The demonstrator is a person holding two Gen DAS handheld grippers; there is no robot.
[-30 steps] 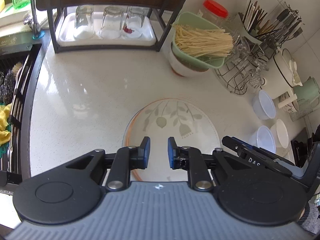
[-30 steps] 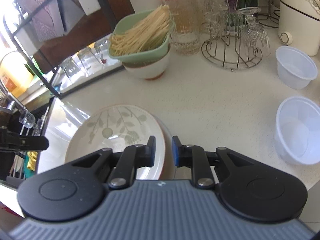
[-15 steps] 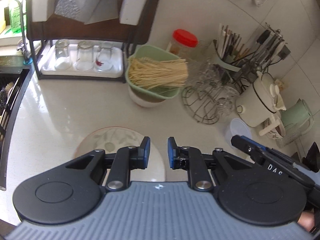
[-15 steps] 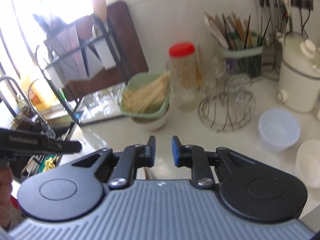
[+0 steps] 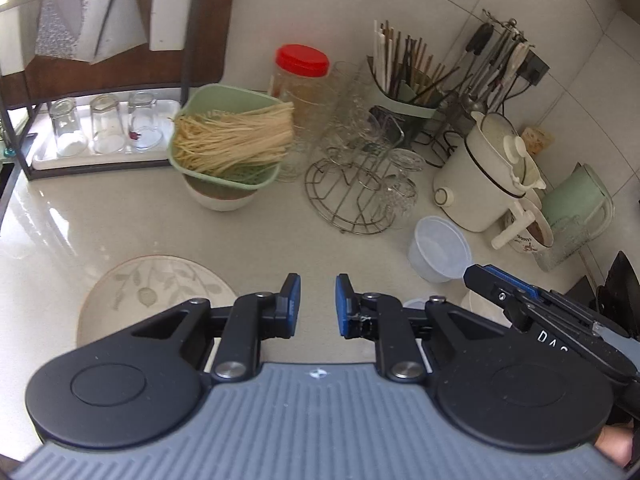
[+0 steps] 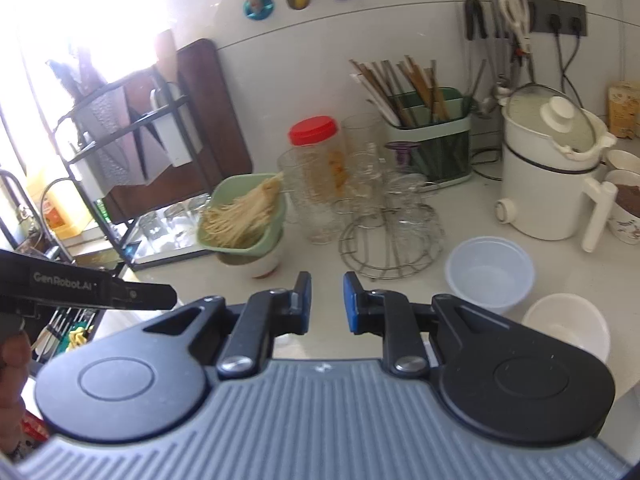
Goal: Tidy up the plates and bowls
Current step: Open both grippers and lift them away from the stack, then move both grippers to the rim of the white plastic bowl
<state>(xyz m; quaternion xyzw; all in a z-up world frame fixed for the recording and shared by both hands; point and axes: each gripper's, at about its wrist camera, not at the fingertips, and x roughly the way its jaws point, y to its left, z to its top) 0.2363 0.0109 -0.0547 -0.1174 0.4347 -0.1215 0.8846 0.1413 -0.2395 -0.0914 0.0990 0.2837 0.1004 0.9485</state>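
Note:
A leaf-patterned plate (image 5: 152, 292) lies flat on the pale counter, left of and below my left gripper (image 5: 317, 304). That gripper hangs above the counter, its blue pads a narrow gap apart with nothing between them. My right gripper (image 6: 327, 302) stands the same way, empty, and hides the plate in its own view. A clear plastic bowl (image 6: 490, 272) and a white bowl (image 6: 568, 326) sit to its right. The clear bowl (image 5: 440, 248) also shows in the left wrist view, just behind a finger of the right gripper (image 5: 520, 300).
A green basket of noodles (image 5: 228, 144) rests on a white bowl (image 5: 220, 200) at the back. Beside it stand a red-lidded jar (image 5: 302, 80), a wire glass rack (image 5: 352, 196), a chopstick holder (image 6: 428, 140) and a white cooker (image 6: 548, 184). A dark shelf with upturned glasses (image 5: 104, 128) is at far left.
Both grippers have risen and drawn back from the plate. It slid to the lower left of the left wrist view and out of the right wrist view. The jaws kept the same gap.

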